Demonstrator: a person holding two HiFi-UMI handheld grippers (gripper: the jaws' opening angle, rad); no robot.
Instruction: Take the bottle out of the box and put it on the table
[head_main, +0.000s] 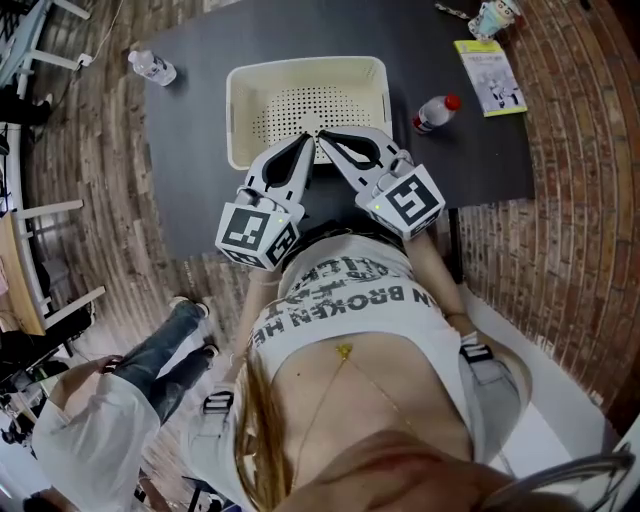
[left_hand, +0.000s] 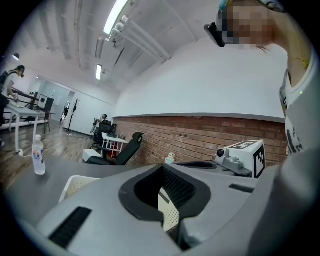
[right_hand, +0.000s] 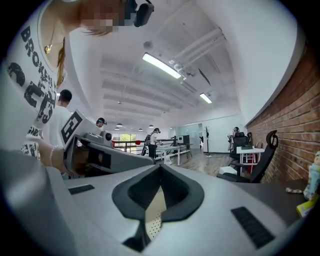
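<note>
I've got the left gripper (head_main: 307, 139) and right gripper (head_main: 326, 138) both pinched shut on nothing, tips together by the empty box's (head_main: 237, 110) near rim, presumably because the red-capped bottle (head_main: 436, 114) already sits on the surface (head_main: 190, 180), centre right.

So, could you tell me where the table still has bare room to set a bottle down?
The widest bare patch of table is left of the box, nearer than the clear bottle. A smaller one lies right of the red-capped bottle, nearer than the booklet. The far right corner is crowded.
</note>
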